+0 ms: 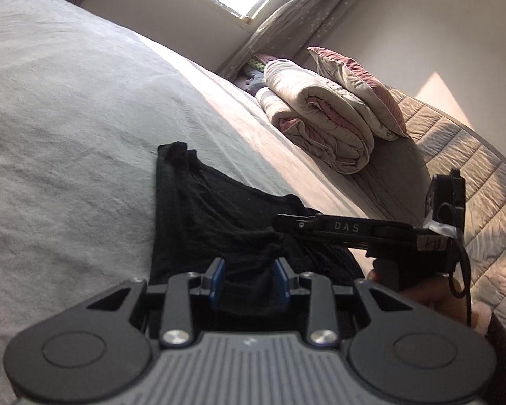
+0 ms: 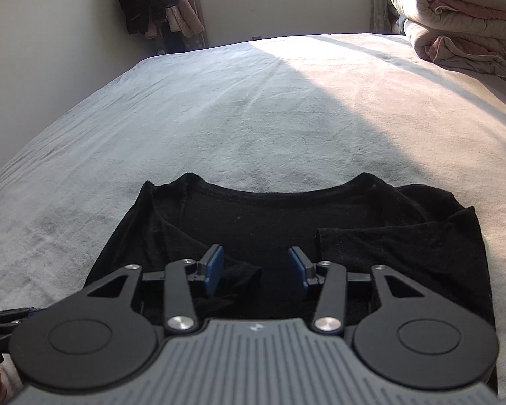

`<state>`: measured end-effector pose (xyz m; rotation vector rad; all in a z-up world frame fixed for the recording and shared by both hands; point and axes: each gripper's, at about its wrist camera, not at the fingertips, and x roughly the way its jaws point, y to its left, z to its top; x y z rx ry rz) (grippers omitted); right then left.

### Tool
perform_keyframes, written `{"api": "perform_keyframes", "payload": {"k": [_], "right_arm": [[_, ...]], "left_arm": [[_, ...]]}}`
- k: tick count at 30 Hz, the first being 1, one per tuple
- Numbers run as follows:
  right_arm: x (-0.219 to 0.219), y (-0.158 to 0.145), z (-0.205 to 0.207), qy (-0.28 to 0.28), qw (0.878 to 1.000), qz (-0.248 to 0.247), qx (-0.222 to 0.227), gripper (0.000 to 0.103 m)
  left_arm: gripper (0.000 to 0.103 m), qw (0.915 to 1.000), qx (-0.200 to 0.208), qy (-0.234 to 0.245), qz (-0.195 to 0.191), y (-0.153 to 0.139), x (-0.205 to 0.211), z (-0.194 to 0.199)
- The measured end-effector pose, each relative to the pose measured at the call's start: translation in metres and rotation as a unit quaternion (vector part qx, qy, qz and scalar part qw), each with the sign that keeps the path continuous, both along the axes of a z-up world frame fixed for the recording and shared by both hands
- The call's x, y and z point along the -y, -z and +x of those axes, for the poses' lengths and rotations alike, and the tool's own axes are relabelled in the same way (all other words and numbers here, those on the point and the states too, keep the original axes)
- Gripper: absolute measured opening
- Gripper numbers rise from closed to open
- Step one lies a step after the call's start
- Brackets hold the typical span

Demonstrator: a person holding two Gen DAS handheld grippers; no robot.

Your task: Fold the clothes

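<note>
A black T-shirt [image 2: 263, 222] lies flat on the grey bed sheet [image 2: 219, 118], neckline away from me, both sleeves folded inward onto the body. My right gripper [image 2: 256, 270] is open and empty, low over the shirt's near part. My left gripper [image 1: 249, 280] is open with a raised bunch of the shirt [image 1: 219, 216] between its blue pads, not clamped. The right gripper also shows in the left wrist view [image 1: 320, 226], reaching in from the right over the shirt.
A rolled duvet [image 1: 320, 118] with a pillow [image 1: 357, 84] on top sits at the bed's head by the quilted headboard [image 1: 472, 182]. It also shows in the right wrist view [image 2: 465, 17]. Clothes hang in the far corner [image 2: 151, 0] under the window.
</note>
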<state>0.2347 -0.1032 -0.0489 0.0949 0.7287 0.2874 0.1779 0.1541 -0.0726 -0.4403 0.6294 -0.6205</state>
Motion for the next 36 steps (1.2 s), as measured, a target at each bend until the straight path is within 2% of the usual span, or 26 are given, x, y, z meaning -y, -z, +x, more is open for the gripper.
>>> {"api": "perform_keyframes", "payload": {"k": [3, 5, 7, 10, 12, 13, 15, 18, 25, 29, 31, 33, 35, 36], "right_arm": [[0.000, 0.003, -0.001, -0.007, 1.000, 0.006, 0.000, 0.047], [0.004, 0.004, -0.002, -0.009, 1.000, 0.026, 0.003, 0.044], [0.009, 0.009, -0.002, -0.012, 0.999, 0.046, 0.006, 0.044], [0.011, 0.019, -0.004, -0.021, 0.998, 0.062, 0.011, 0.043], [0.015, 0.026, -0.009, -0.021, 0.996, 0.079, 0.028, 0.038], [0.017, 0.030, -0.012, -0.021, 0.995, 0.087, 0.036, 0.028], [0.023, 0.033, -0.013, -0.020, 0.993, 0.110, 0.038, 0.012], [0.026, 0.029, -0.013, -0.021, 0.991, 0.121, 0.049, 0.005], [0.027, 0.015, -0.021, -0.014, 0.990, 0.109, 0.091, 0.005], [0.028, 0.016, -0.020, -0.007, 0.991, 0.097, 0.089, 0.005], [0.027, 0.017, -0.019, -0.004, 0.992, 0.092, 0.083, 0.010], [0.027, 0.019, -0.019, -0.002, 0.993, 0.088, 0.079, 0.016], [0.026, 0.014, -0.019, -0.015, 0.993, 0.084, 0.086, 0.018], [0.027, 0.012, -0.020, -0.019, 0.992, 0.085, 0.091, 0.027]], "left_arm": [[0.034, 0.9959, 0.043, 0.071, 0.037, -0.006, 0.028, -0.010], [0.037, 0.9916, 0.055, 0.093, 0.071, -0.005, 0.042, -0.013], [0.043, 0.9899, 0.041, 0.090, 0.102, -0.001, 0.049, -0.009], [0.042, 0.9878, 0.042, 0.089, 0.121, 0.002, 0.055, -0.007], [0.039, 0.9870, 0.040, 0.084, 0.131, 0.003, 0.060, -0.005], [0.027, 0.9870, 0.038, 0.080, 0.134, 0.004, 0.063, -0.004], [0.013, 0.9866, 0.037, 0.070, 0.142, 0.004, 0.067, -0.002], [0.005, 0.9862, 0.042, 0.059, 0.149, 0.002, 0.069, -0.002], [0.004, 0.9891, 0.048, 0.065, 0.122, -0.003, 0.068, -0.004], [0.005, 0.9905, 0.039, 0.069, 0.112, -0.001, 0.066, -0.003], [0.014, 0.9915, 0.029, 0.056, 0.113, -0.001, 0.062, 0.000], [0.019, 0.9934, 0.029, 0.037, 0.105, -0.004, 0.053, 0.000], [0.018, 0.9948, 0.029, 0.009, 0.097, -0.008, 0.041, -0.001], [0.018, 0.9956, 0.026, -0.003, 0.090, -0.008, 0.035, 0.000]]}}
